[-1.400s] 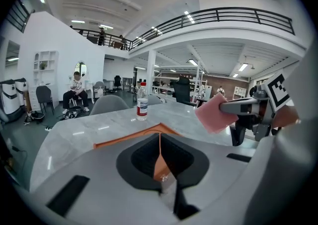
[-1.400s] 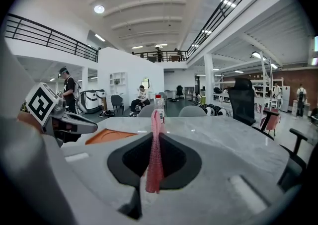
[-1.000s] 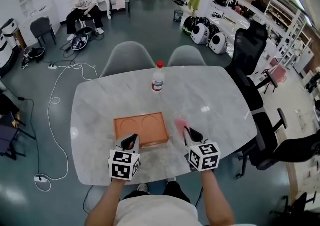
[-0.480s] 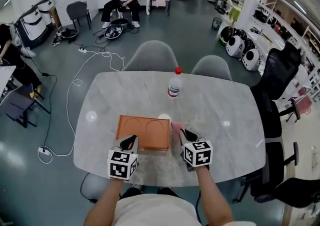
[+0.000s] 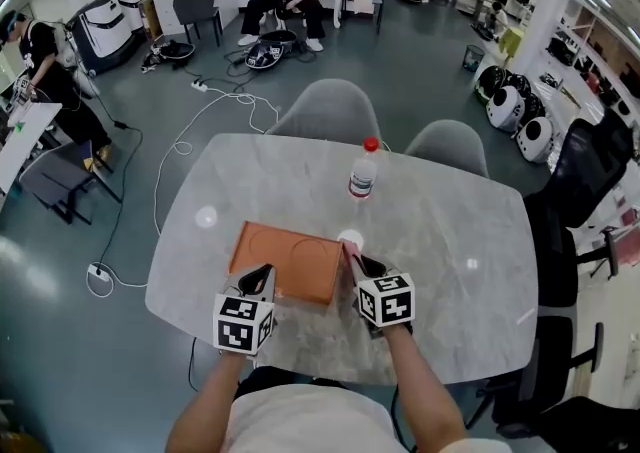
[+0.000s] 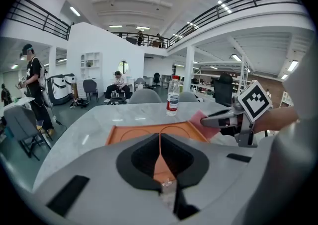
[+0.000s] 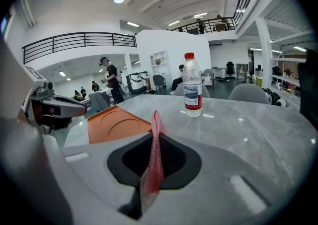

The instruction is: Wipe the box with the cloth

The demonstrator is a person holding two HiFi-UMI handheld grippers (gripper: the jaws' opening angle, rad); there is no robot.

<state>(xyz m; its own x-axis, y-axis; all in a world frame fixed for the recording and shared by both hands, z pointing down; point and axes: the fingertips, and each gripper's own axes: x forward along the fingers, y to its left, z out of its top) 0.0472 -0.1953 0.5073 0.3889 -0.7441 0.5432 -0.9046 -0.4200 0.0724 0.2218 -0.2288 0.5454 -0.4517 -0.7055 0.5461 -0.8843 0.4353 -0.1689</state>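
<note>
Right hand-held gripper (image 7: 154,138) pinching pink cloth (image 7: 156,122), left hand-held gripper (image 6: 160,138) gripping box (image 6: 133,132)

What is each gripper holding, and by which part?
The right gripper pinches the pink cloth edge-on, one end poking past the tips. The left gripper clamps the orange box by its near rim.
</note>
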